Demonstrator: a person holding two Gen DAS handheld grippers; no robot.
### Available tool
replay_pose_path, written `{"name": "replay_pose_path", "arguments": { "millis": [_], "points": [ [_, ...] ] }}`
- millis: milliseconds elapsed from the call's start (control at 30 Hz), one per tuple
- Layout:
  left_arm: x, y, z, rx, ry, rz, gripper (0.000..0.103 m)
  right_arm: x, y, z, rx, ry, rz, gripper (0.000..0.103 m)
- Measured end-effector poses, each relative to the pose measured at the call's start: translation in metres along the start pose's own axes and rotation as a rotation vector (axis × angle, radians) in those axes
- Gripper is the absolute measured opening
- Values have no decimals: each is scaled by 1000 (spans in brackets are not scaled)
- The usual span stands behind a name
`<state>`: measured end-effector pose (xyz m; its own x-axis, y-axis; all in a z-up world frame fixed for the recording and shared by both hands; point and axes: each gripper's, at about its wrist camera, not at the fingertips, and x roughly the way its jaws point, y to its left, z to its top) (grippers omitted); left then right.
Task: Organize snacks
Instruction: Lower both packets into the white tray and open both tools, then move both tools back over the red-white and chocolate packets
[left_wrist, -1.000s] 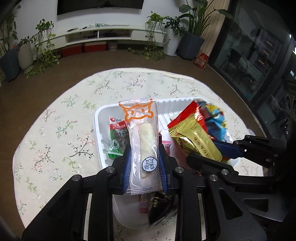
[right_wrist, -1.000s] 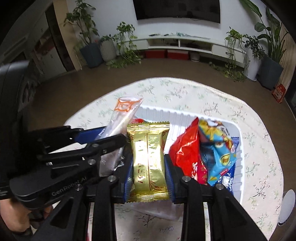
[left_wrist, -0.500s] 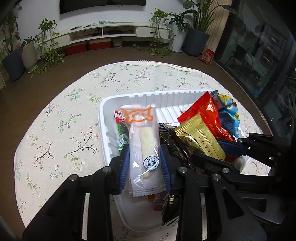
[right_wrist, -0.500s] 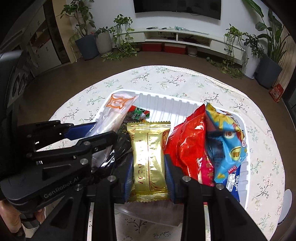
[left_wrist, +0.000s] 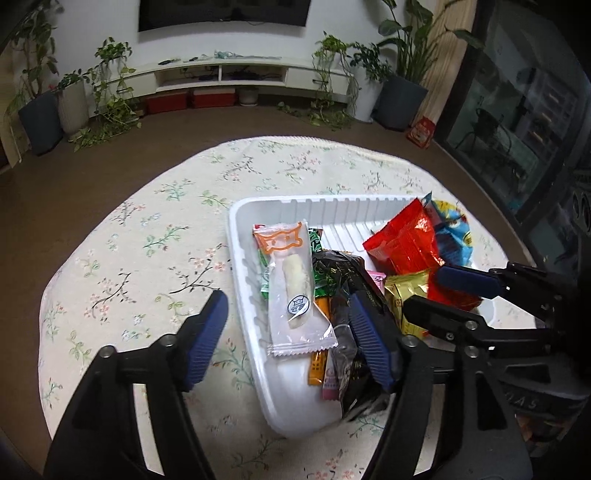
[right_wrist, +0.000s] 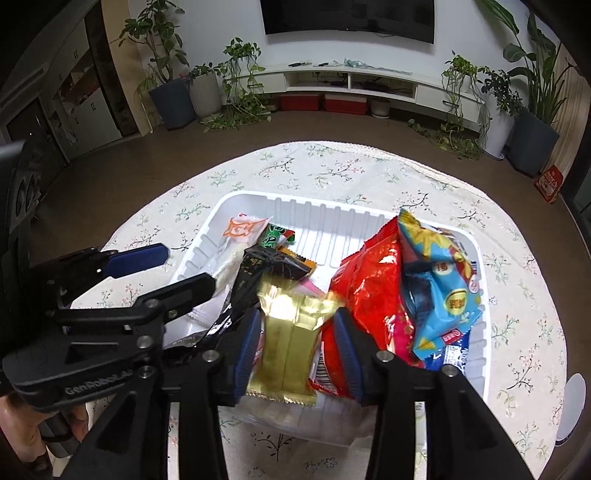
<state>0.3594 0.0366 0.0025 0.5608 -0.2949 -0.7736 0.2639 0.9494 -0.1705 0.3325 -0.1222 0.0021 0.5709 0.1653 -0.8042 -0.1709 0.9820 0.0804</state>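
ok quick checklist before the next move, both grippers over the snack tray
1. Left gripper released: ok, its fingers are spread wide with nothing between them.
2. Clear cat-print snack packet placed: ok, it lies inside the white ribbed plastic tray, apart from the fingers.
3. Right gripper released: cannot tell; the gold foil snack packet sits between its fingers, but whether they grip it is unclear.
4. Gold packet placed: not ok, it stands upright rather than lying down.
5. Left retreat path: not ok, its right finger is against the black wrapper.
6. Tray on the floral tablecloth: ok, fully supported.
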Motion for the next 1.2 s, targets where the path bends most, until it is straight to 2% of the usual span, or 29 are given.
{"name": "replay_pose_path", "arguments": {
  "millis": [67,133,233,333,400,533,633,767,900,1000,1200],
  "points": [
    [-13,1,-4,-7,-23,-4,79,-6,-2,0,16,-11,5,58],
    [-30,0,-10,-2,-54,-11,103,-18,-5,-1,33,-30,3,66],
    [-61,-6,-23,24,-118,17,103,-43,-12,-5,57,-90,33,78],
    [-86,-13,-42,41,-149,40,103,-73,-21,-14,80,-176,48,90],
    [-98,-18,-53,58,-159,25,103,-90,-24,-22,79,-208,68,92],
    [-127,-35,-85,160,-245,72,103,-118,-22,-43,21,-241,97,93],
    [-138,-39,-110,200,-205,70,103,-135,-16,-63,-43,-243,128,93],
    [-152,-29,-141,197,-147,99,103,-154,-6,-99,-134,-235,171,94],
    [-154,-11,-162,128,-49,31,103,-165,4,-137,-196,-224,200,97],
    [-148,-16,-179,218,29,55,103,-162,13,-158,-226,-186,214,97],
    [-128,-35,-199,386,122,4,103,-141,33,-185,-305,-93,232,97]
  ]
}}
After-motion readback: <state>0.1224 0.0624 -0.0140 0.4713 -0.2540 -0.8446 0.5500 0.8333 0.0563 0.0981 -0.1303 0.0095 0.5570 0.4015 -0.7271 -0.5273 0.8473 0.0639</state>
